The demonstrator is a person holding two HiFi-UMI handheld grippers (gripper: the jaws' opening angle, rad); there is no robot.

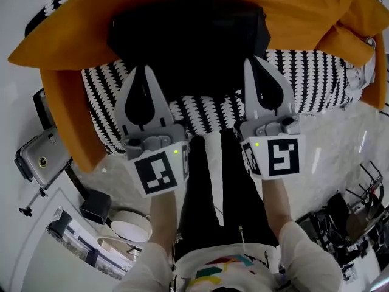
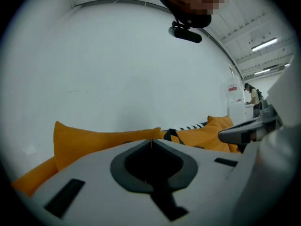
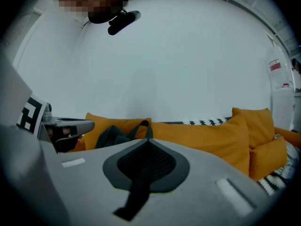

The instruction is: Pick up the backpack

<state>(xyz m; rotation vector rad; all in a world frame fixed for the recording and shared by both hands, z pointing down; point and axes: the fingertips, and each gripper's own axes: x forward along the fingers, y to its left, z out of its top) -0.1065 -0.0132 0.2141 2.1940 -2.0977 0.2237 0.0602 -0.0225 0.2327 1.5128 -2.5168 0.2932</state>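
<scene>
A black backpack (image 1: 188,35) lies on the sofa seat against the orange cushions, its handle loop at the top. My left gripper (image 1: 143,70) hovers at the backpack's front left corner, jaws shut and empty. At the front right corner is my right gripper (image 1: 256,61), also shut with nothing in it. In the left gripper view the shut tip (image 2: 151,141) points toward the cushions, and a backpack strap (image 2: 172,134) pokes up just beyond it. Past the shut tip (image 3: 148,138) in the right gripper view, the backpack (image 3: 112,135) rests left of centre.
The sofa (image 1: 316,78) has a black-and-white patterned seat and large orange cushions (image 1: 73,35) behind and at both sides. The person's black-trousered legs (image 1: 213,181) stand before it. A grey device (image 1: 39,157) and a round white object (image 1: 130,227) are on the floor left; dark equipment (image 1: 346,218) right.
</scene>
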